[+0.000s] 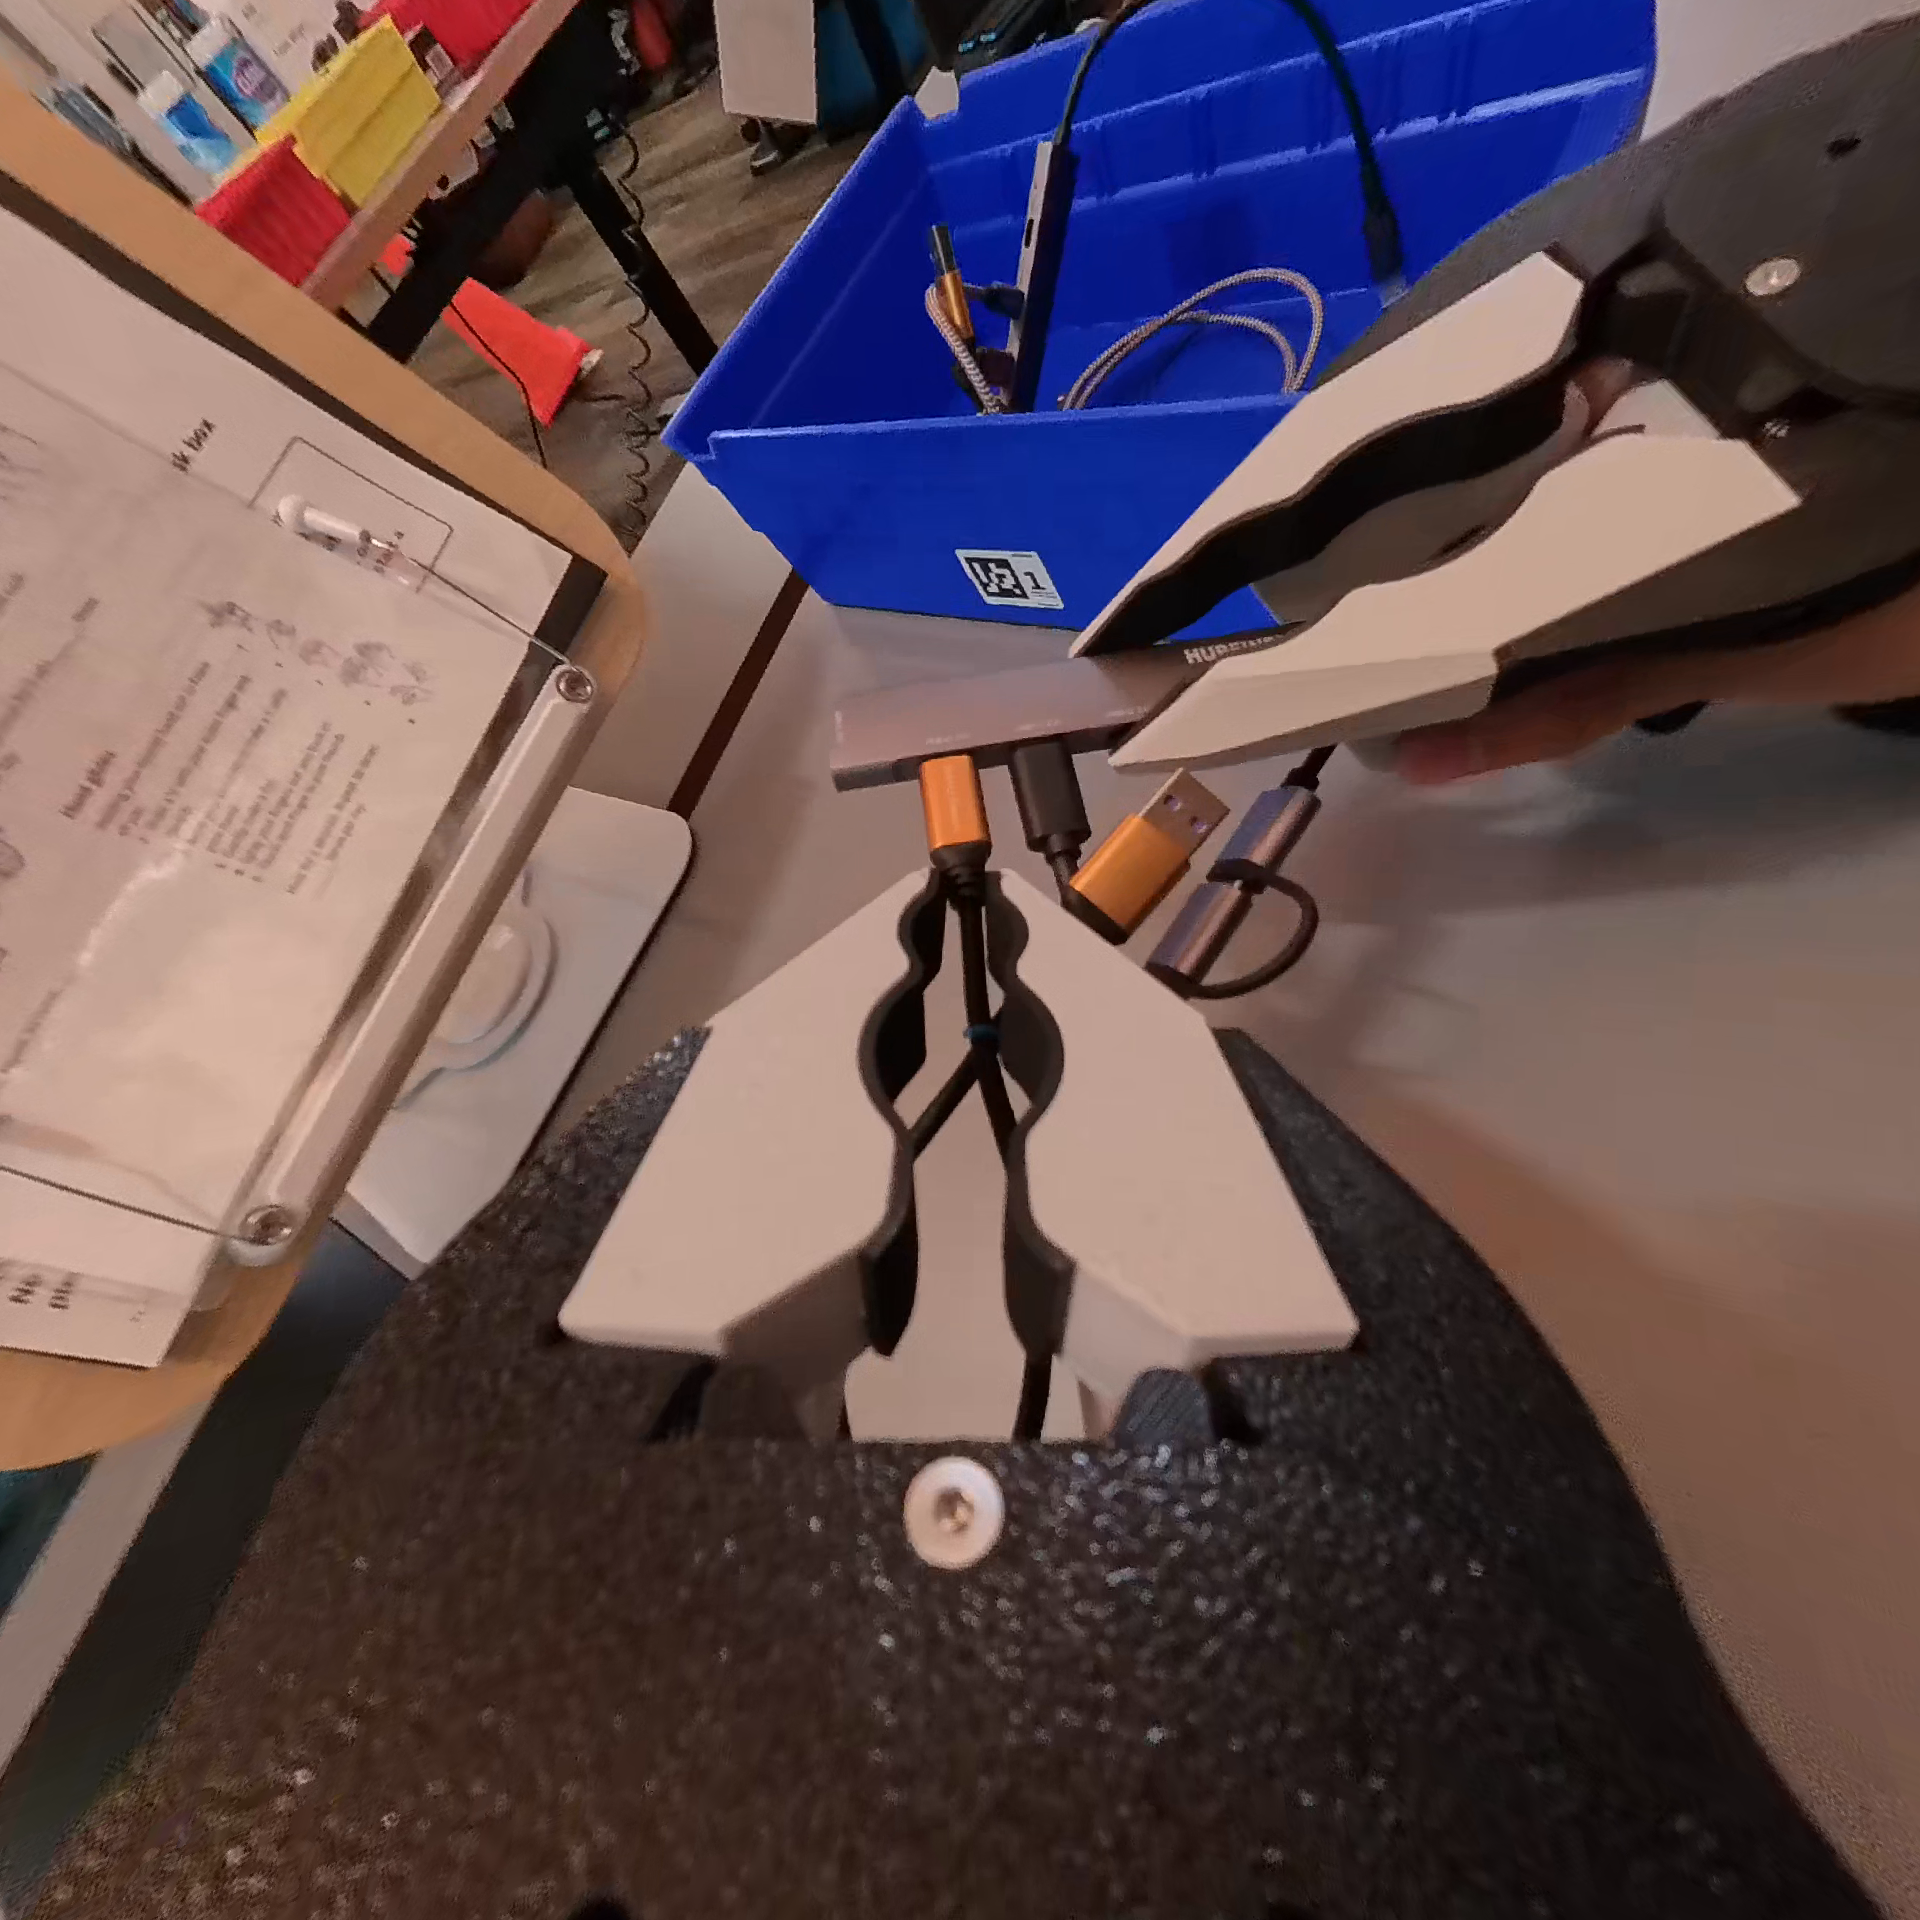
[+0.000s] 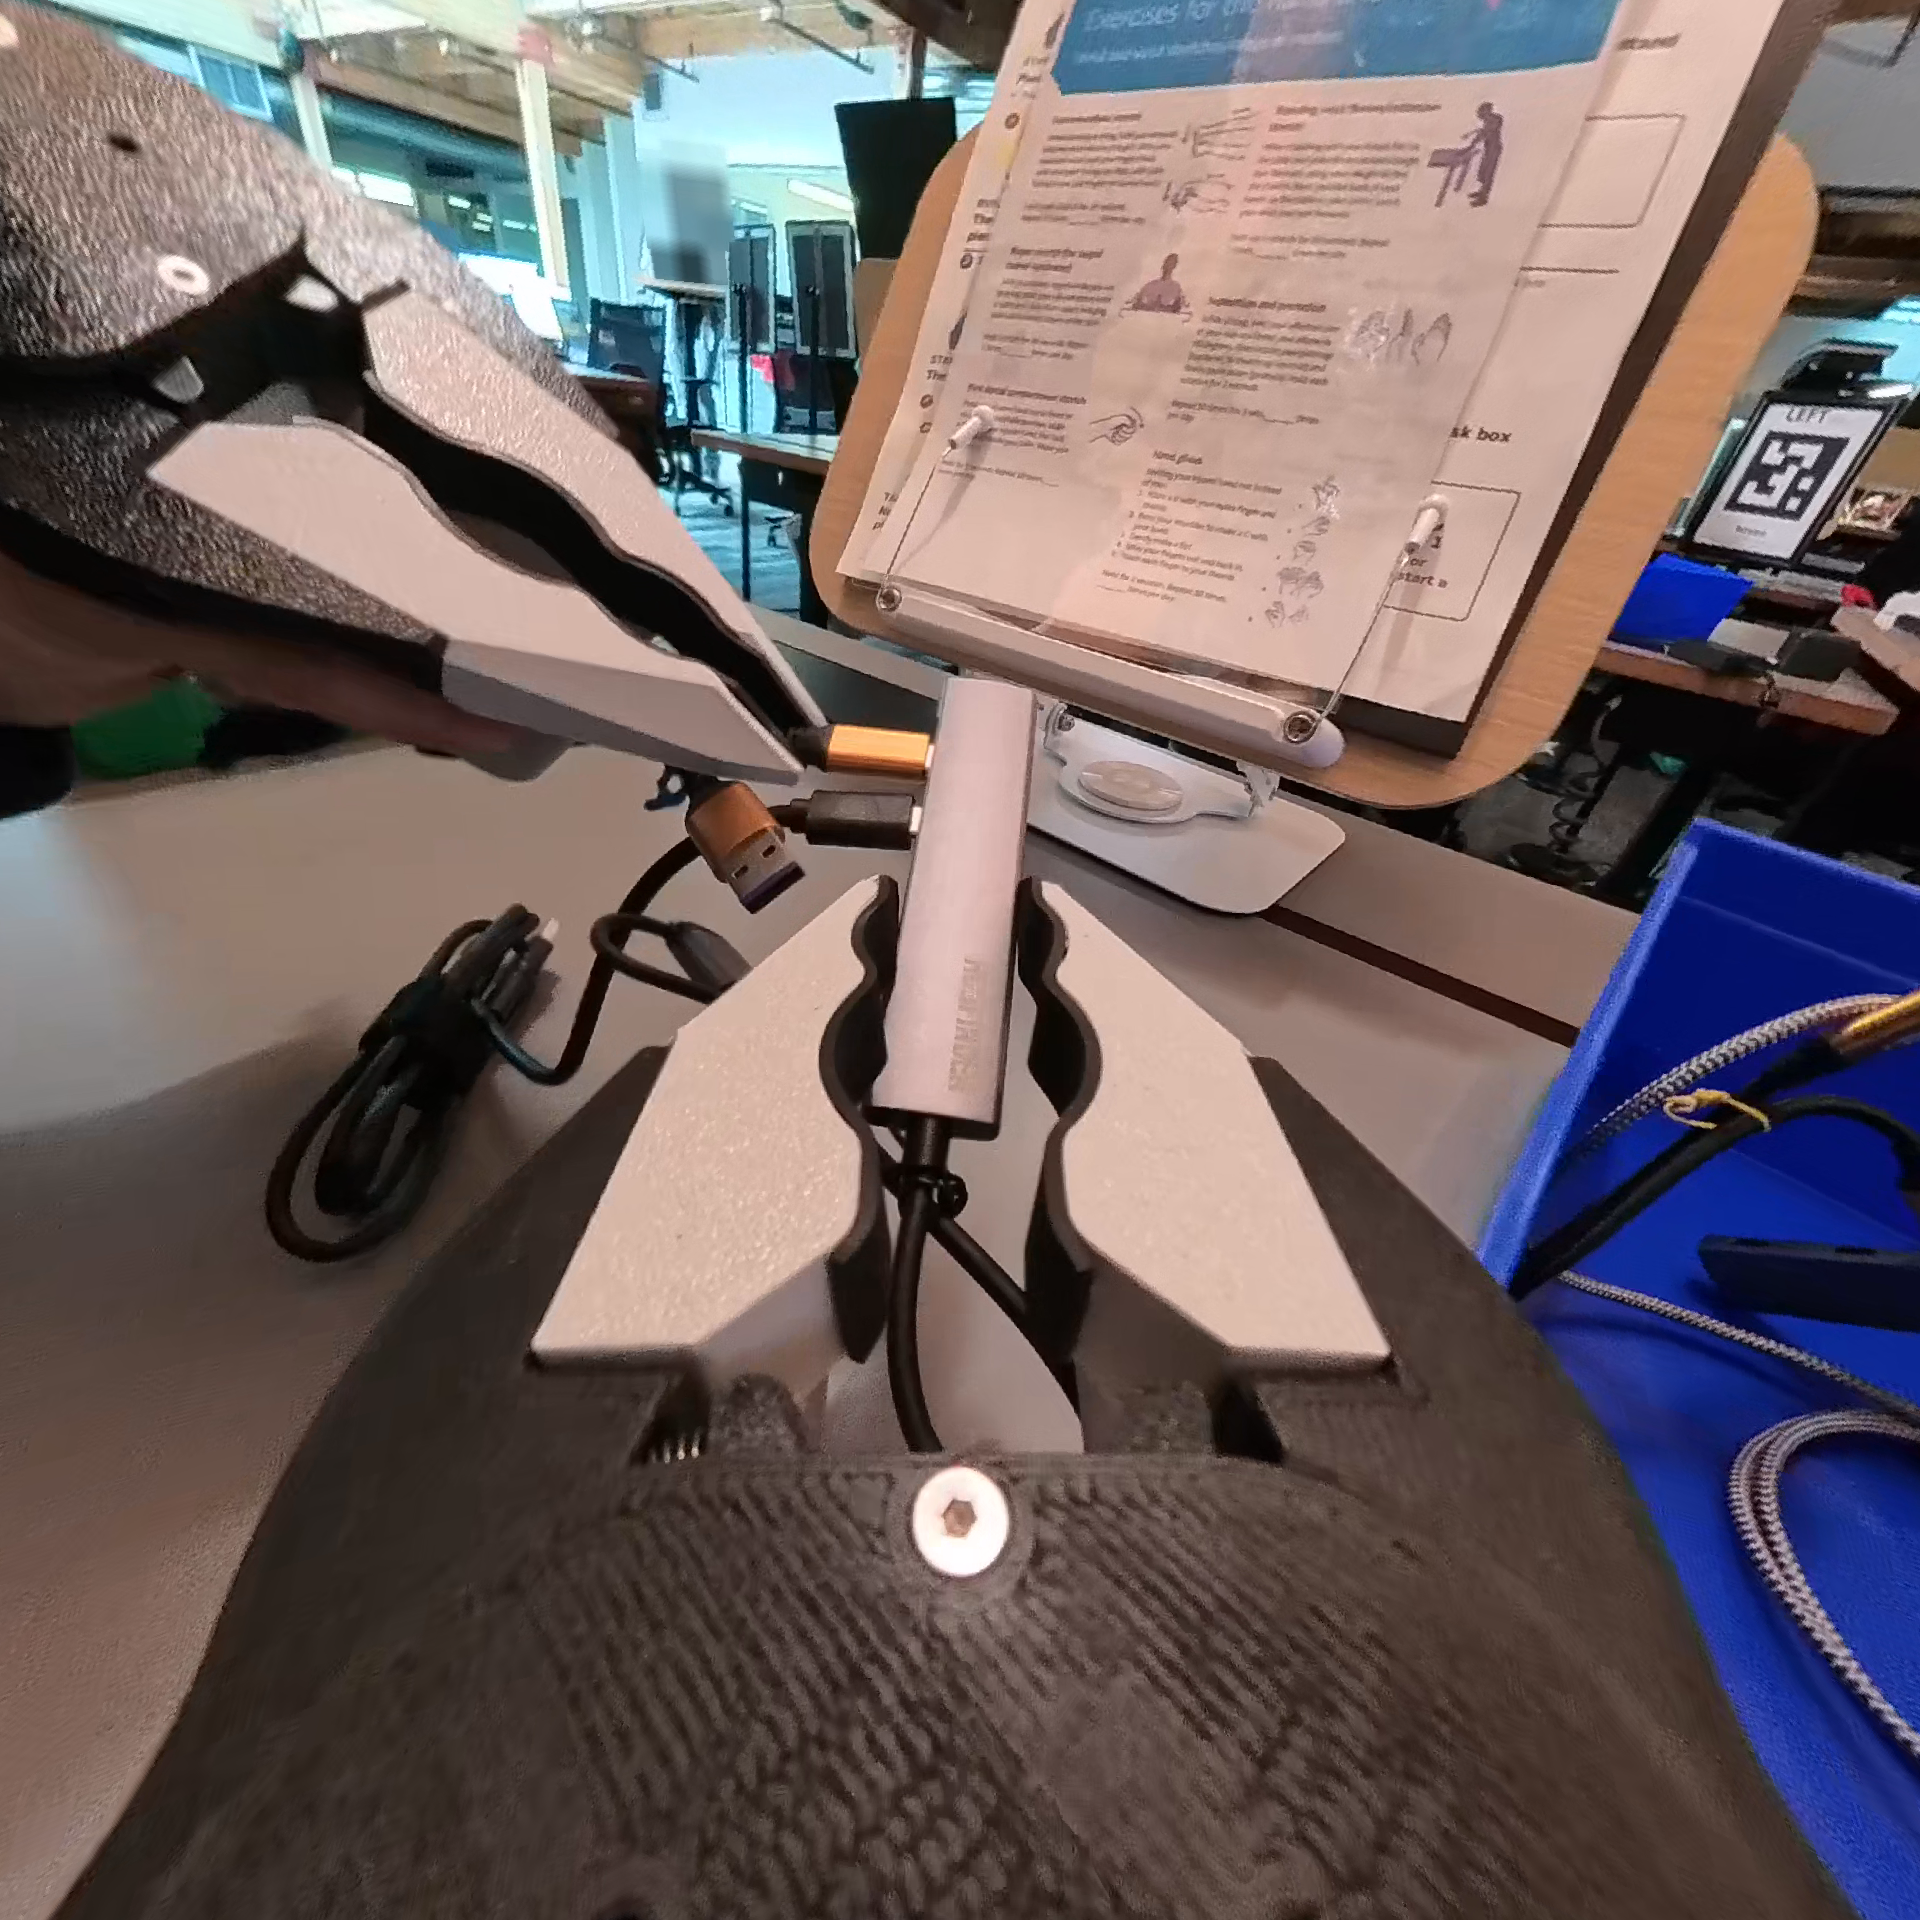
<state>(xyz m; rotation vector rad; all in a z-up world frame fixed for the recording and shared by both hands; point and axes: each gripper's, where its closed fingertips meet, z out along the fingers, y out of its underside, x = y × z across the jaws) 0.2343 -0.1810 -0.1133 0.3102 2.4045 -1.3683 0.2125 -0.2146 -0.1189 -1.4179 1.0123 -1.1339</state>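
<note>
A grey USB hub [image 1: 987, 712] lies just above the grey table, with an orange plug [image 1: 951, 805] and a black plug [image 1: 1049, 800] in its side ports. My left gripper [image 1: 961, 883] is shut on the black cable right behind the orange plug. My right gripper [image 1: 1101, 707] comes in from the right and is shut on the hub. In the right wrist view my right gripper [image 2: 961, 888] clamps the hub [image 2: 977, 769] lengthwise, and the hub's own cable runs back between the fingers. The left gripper [image 2: 810, 750] meets the orange plug [image 2: 878, 750] from the left.
A loose orange USB-A plug [image 1: 1143, 847] and a grey adapter [image 1: 1242, 883] lie beside the hub. A coiled black cable [image 2: 405, 1081] lies on the table. A blue bin [image 1: 883, 488] with cables stands behind the hub. A wooden document stand [image 2: 1195, 364] is close by. Spacing between my two grippers at the tips: around 5 centimetres.
</note>
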